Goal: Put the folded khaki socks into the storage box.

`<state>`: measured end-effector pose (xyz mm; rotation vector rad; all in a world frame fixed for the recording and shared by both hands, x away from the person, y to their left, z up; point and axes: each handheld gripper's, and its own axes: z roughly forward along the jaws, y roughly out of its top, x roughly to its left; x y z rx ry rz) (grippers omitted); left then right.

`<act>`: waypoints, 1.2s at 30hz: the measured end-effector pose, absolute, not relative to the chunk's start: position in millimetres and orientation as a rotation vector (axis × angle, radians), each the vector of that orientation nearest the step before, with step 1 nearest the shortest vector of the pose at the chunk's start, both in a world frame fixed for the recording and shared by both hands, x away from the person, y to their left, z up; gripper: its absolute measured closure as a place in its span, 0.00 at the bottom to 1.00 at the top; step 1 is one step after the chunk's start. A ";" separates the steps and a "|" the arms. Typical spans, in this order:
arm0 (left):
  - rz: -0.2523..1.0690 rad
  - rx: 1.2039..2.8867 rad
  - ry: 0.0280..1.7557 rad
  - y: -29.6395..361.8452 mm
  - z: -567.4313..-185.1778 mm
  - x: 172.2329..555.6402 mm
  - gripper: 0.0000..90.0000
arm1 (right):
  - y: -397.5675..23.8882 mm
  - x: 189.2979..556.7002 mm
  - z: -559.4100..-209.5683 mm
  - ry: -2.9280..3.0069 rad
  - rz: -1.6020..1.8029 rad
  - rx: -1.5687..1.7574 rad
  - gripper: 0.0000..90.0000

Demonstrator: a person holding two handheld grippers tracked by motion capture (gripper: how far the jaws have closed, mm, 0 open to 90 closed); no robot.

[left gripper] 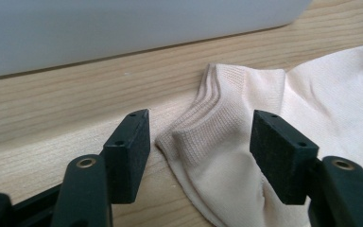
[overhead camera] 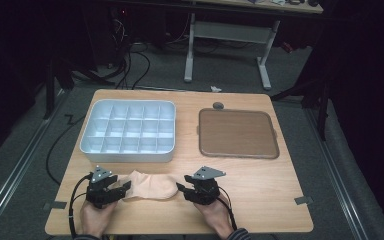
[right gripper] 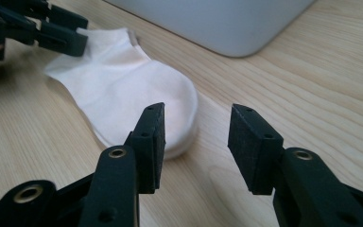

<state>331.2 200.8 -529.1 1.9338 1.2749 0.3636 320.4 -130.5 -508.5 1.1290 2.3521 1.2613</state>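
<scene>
**Two grippers flanking a pale sock at the near edge of the table**

A pale peach sock (overhead camera: 149, 185) is lying flat on the wooden table (overhead camera: 260, 185), near the person's edge, just in front of the white compartment tray (overhead camera: 128, 131).

The left gripper (overhead camera: 126, 188) is sitting at the sock's cuff end. In the left gripper view its jaws are standing apart with the ribbed cuff (left gripper: 203, 127) between them; the left jaw is clear of the fabric, with bare wood showing in the gap, while the right jaw is lying right at the cloth, and whether it is pressing there I cannot tell. Nothing is being pinched or lifted.

The right gripper (overhead camera: 181, 187) is pointing at the rounded toe end of the sock from the other side. In the right gripper view its jaws are standing moderately wide with only bare table between them; the toe (right gripper: 179, 113) is lying just beyond and to the left of the left jaw, not gripped.

A brown tray (overhead camera: 238, 133) is resting to the right of the white one, well apart from both grippers.
</scene>
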 end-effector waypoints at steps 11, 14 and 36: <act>0.416 1.989 1.260 194.5 -530.8 332.0 0.49 | -108.0 335.8 -522.6 2.412 1.144 1.144 0.63; 0.435 1.999 1.260 193.0 -530.8 331.0 0.50 | -106.3 336.6 -526.1 2.424 1.119 1.142 0.63; 0.309 1.972 1.226 195.1 -526.6 328.3 0.89 | -104.4 334.3 -529.3 2.469 1.121 1.073 0.96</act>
